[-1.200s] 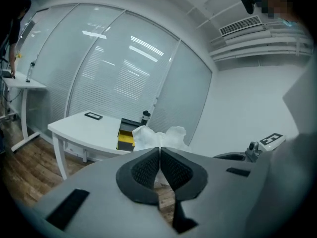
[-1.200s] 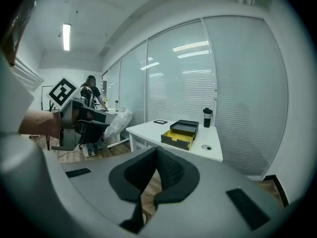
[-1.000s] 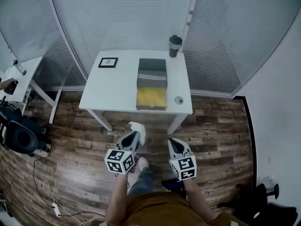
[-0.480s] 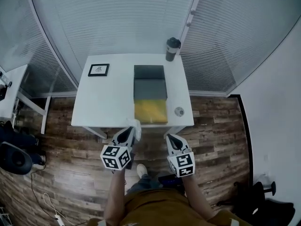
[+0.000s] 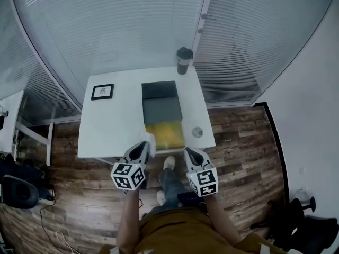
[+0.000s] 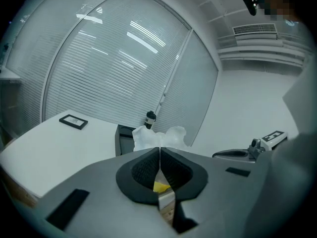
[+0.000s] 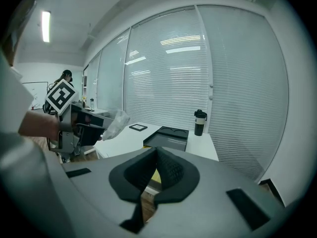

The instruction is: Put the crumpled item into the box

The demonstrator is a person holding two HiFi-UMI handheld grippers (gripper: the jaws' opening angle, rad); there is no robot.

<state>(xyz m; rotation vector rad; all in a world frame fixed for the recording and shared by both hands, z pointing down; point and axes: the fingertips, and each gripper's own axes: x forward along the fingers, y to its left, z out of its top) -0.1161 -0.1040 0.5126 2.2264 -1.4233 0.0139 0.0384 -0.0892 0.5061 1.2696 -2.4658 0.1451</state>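
The crumpled item [image 5: 151, 141] is a wad of white paper, pinched in my left gripper [image 5: 143, 147] at the white table's [image 5: 111, 126] front edge, just left of the box. The left gripper view shows its jaws shut on the wad [image 6: 157, 137]. The open box [image 5: 163, 114] lies on the table's middle, with a dark grey half at the back and a yellow half [image 5: 165, 134] at the front. My right gripper [image 5: 189, 153] hovers by the front edge, right of the box's yellow half, jaws shut with nothing held [image 7: 156, 155].
A black bottle [image 5: 184, 60] stands at the table's back edge behind the box. A small framed picture [image 5: 102, 91] lies at the back left. A small round object [image 5: 197, 132] sits right of the box. Glass walls with blinds surround the table. The floor is wooden.
The person has walked up to the table. Both grippers, earlier over the floor, now reach its front edge. The left still grips the paper wad.
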